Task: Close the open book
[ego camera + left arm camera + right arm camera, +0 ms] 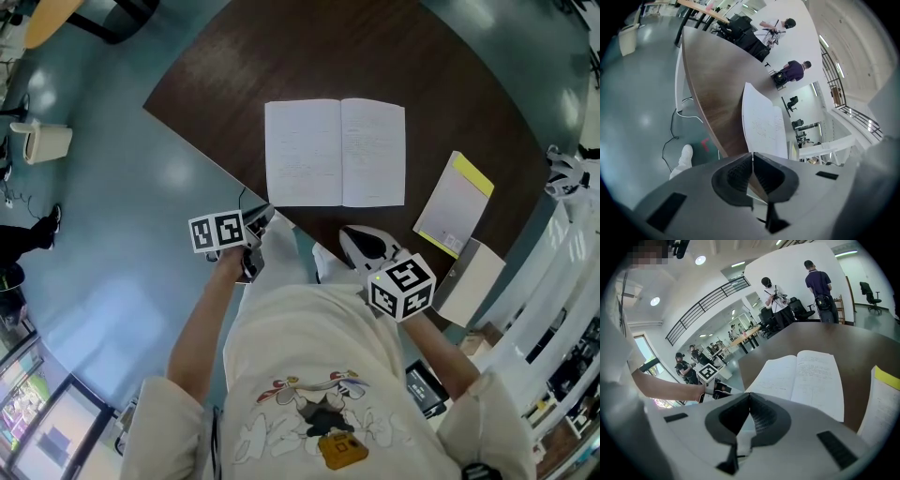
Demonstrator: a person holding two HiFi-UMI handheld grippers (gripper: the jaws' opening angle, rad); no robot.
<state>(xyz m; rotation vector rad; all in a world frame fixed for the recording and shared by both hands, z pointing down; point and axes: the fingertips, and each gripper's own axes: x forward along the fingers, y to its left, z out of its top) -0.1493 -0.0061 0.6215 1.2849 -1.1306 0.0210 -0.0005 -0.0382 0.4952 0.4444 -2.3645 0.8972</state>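
We stand at a dark wooden table [216,75] with a curved edge, and around it lies a glossy blue-grey floor [122,281] that catches pale patches of light. Left of the table in the head view stands a white bin [45,141]. Beyond the table we see a white wall [787,268], a railed balcony [708,298], round ceiling lamps [699,260] and a black office chair [868,289]

Head view stares steeply down over the table [281,56]; both gripper views sit low by its near edge, looking across, and all three catch the open book [335,153].
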